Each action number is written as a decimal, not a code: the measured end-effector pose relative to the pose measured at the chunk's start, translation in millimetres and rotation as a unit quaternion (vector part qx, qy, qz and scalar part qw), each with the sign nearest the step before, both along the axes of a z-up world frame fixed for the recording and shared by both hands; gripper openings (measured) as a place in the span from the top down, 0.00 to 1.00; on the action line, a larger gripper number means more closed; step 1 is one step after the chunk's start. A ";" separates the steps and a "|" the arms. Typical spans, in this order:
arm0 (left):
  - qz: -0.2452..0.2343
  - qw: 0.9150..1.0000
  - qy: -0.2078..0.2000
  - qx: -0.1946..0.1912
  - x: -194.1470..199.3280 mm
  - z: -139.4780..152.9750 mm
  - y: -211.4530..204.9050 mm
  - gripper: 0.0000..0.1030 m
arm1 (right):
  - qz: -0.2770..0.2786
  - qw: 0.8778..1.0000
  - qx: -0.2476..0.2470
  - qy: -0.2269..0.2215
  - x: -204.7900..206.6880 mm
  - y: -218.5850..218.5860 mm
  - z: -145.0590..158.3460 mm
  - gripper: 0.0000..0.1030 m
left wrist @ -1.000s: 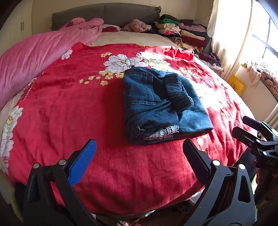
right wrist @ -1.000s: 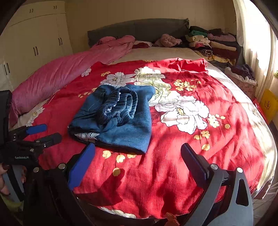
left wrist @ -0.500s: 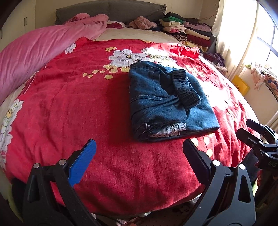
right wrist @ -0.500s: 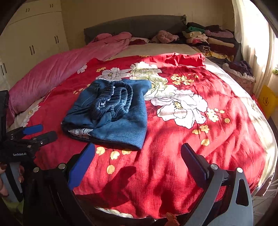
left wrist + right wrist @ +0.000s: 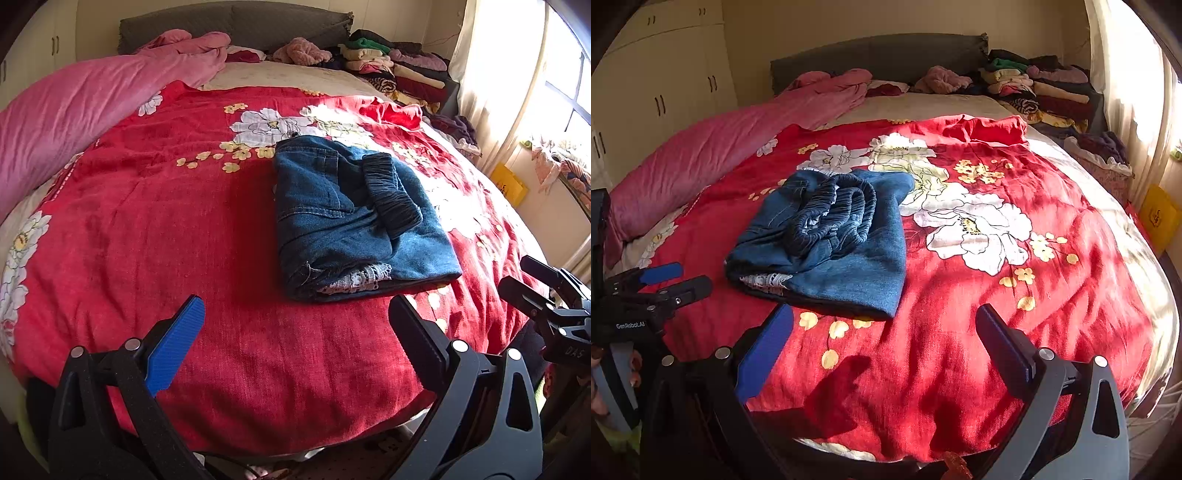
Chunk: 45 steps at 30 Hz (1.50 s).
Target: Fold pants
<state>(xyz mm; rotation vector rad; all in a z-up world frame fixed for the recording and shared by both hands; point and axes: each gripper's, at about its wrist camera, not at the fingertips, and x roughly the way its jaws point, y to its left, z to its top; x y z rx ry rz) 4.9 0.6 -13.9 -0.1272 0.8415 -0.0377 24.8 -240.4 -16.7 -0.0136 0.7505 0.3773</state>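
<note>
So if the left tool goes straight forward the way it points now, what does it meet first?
Probably the red blanket, just short of the folded pants. The left tool is open and empty, aimed at bare cover left of the pants' near edge. Depth is unclear, so it may brush that edge.

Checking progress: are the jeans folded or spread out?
Folded: the jeans lie as a compact layered bundle on the red blanket, waistband on top.

the pants [image 5: 354, 218] are matt blue denim with a ribbed elastic waistband and lace trim. the bedspread [image 5: 166, 240] is coarse red woven cloth; the blanket [image 5: 74, 110] looks soft, plush pink.
</note>
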 end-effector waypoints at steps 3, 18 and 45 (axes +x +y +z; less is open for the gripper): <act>-0.001 1.000 -0.001 0.001 -0.5 1.1 -0.5 0.09 | 0.000 1.000 -0.001 0.000 -0.3 0.7 0.1 0.05; -0.001 1.000 -0.001 0.001 -1.0 1.3 -0.1 0.09 | -0.001 1.000 -0.003 -0.002 -2.3 1.0 1.7 0.05; -0.008 1.000 -0.002 0.000 -1.7 5.0 -0.2 0.09 | -0.007 1.000 -0.008 -0.005 -3.3 0.1 3.8 0.05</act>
